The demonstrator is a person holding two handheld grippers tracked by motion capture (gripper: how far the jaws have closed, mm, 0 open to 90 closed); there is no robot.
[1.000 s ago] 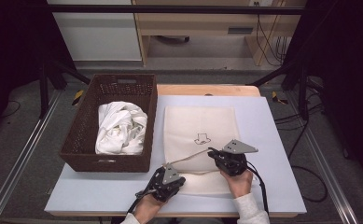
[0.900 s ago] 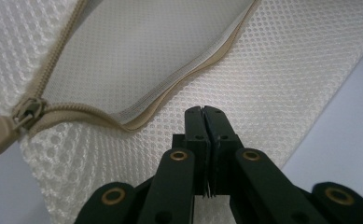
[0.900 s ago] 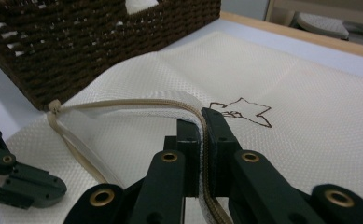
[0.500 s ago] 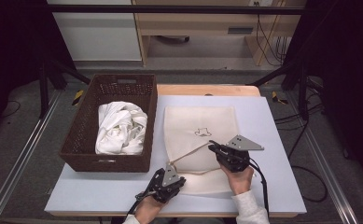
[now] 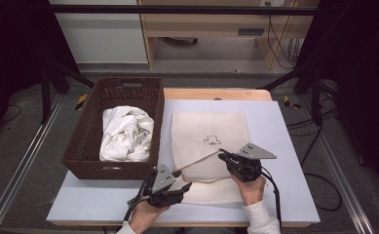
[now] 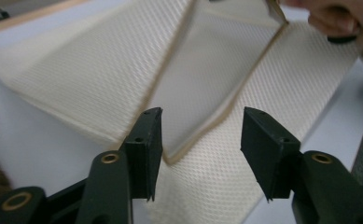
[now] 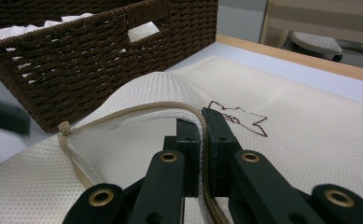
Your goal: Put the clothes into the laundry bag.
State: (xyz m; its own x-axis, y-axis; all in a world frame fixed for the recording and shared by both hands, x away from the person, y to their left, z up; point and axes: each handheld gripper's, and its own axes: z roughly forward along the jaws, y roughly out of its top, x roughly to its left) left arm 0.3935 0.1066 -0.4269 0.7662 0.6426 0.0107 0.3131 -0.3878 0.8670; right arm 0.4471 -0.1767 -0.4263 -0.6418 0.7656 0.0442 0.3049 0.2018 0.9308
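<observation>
On the pale blue table top (image 5: 284, 146), just right of the brown wicker basket (image 5: 87, 146), a cream mesh laundry bag (image 5: 209, 129) lies flat with its small dark printed motif (image 5: 213, 140) facing up and its near edge unzipped. I see my right gripper (image 5: 224, 157) with its jaws pressed together on the upper lip of the bag's opening, pinching the zipper edge (image 7: 137, 109) and holding it raised off the lower layer, so the mouth gapes toward the basket side; in the right gripper view the zip tape runs straight down between the two black jaws, and the zip's end stop (image 7: 64, 128) sits at the far corner of the opening. My left gripper (image 5: 184, 186) hovers at the bag's near left corner, close to the table's front edge. Its jaws have just been opening and now stand spread, nothing pinched; in the left gripper view the bag's beige-trimmed corner (image 6: 172, 156) lies on the table beyond the gap between them, untouched by either pad. In the basket a bundle of crumpled white laundry (image 5: 126, 134) fills the middle. The right hand (image 5: 250, 187) rests on the bag's near edge behind its gripper.
</observation>
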